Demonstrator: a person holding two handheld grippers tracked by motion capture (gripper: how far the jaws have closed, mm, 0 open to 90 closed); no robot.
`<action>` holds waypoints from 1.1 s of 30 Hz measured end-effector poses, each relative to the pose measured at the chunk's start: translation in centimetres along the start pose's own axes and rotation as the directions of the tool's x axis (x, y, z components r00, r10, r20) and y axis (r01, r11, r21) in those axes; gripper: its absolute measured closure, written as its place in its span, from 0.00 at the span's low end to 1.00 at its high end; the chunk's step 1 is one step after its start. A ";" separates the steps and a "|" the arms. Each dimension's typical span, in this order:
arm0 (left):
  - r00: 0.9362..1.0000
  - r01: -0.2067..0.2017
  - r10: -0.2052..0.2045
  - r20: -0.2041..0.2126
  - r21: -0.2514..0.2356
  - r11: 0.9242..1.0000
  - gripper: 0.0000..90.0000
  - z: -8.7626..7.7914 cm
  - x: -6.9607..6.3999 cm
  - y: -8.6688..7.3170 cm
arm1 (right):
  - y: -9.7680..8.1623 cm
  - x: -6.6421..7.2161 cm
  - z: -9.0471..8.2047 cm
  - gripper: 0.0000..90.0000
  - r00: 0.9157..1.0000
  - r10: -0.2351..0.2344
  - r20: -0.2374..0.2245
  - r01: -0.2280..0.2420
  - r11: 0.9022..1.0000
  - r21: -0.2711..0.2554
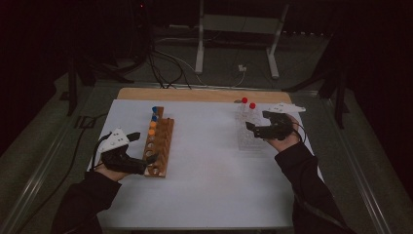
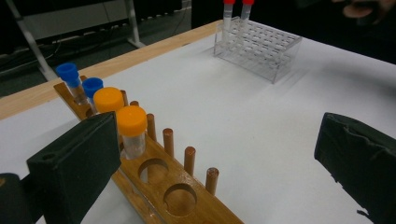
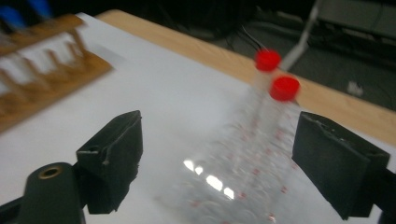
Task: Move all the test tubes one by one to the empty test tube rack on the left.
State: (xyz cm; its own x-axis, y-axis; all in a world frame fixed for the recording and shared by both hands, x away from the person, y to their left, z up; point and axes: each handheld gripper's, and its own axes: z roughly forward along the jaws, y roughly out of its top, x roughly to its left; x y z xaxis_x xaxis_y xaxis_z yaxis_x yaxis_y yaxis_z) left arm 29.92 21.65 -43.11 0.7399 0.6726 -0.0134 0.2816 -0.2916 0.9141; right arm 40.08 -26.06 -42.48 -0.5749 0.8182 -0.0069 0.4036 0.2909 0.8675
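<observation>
**Tubes sorted, both grippers empty**

Four capped vials (image 2: 116, 116) stand in the wooden rack (image 1: 160, 146); two red tubes (image 1: 248, 109) stand in the clear rack (image 2: 261, 46). Left gripper (image 2: 215, 163) and right gripper (image 3: 233, 163) gape empty. Any transfer has probably hardly begun.

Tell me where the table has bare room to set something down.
Widest free patch: the white sheet between the wooden rack and the clear rack, running to the near edge. Crowded: around each rack, where the left gripper and right gripper hover.
</observation>
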 end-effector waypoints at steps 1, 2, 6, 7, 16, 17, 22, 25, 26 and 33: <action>1.000 -0.002 0.002 -0.001 0.002 1.000 0.01 0.0 0.0 0.0 | -0.2 -0.4 0.5 0.22 1.000 0.005 0.007 -0.005 1.000 0.010; 1.000 -0.002 0.002 0.005 0.004 1.000 0.01 0.0 0.0 0.0 | -0.4 -0.8 0.9 0.25 1.000 0.013 0.007 -0.014 1.000 0.027; 1.000 -0.003 0.003 -0.003 0.002 1.000 0.01 0.0 0.0 0.0 | -0.8 -2.1 2.4 0.39 0.999 0.022 0.026 -0.024 0.998 0.059; 1.000 -0.004 0.004 -0.003 0.002 1.000 0.01 0.0 -0.1 0.0 | -0.8 -2.4 2.7 0.42 0.999 0.031 0.028 -0.033 0.997 0.069; 1.000 -0.004 0.004 0.005 -0.003 1.000 0.01 -0.1 -0.1 0.1 | -1.0 -4.4 5.5 0.63 0.997 0.063 0.045 -0.069 0.989 0.131; 1.000 -0.005 0.005 0.002 -0.003 1.000 0.01 -0.1 -0.1 0.1 | -1.0 -4.5 5.8 0.66 0.997 0.066 0.038 -0.071 0.989 0.133; 1.000 -0.004 0.004 0.009 0.002 1.000 0.01 -0.1 -0.1 0.1 | -0.8 -4.8 6.6 0.70 0.997 0.060 0.041 -0.065 0.989 0.135; 1.000 -0.010 0.010 0.011 0.008 1.000 0.01 0.0 -0.1 0.1 | -0.5 -4.8 7.1 0.71 0.997 0.049 0.055 -0.057 0.988 0.143; 1.000 -0.009 0.009 0.016 0.011 1.000 0.01 0.1 -0.1 0.1 | -0.4 -4.9 7.1 0.72 0.997 0.052 0.053 -0.059 0.988 0.142; 1.000 -0.011 0.011 0.019 0.017 1.000 0.01 0.3 -0.2 0.0 | -0.1 -4.6 7.5 0.83 0.999 0.022 0.040 -0.028 0.990 0.140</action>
State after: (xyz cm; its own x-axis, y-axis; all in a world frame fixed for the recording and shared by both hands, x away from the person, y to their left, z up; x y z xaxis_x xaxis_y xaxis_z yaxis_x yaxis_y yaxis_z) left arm 29.92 21.33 -43.22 0.7544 0.6563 -0.0115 0.2837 -0.3103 0.9073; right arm 47.99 -26.10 -46.24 -0.5371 0.8435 -0.0072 0.5150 0.3347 0.7891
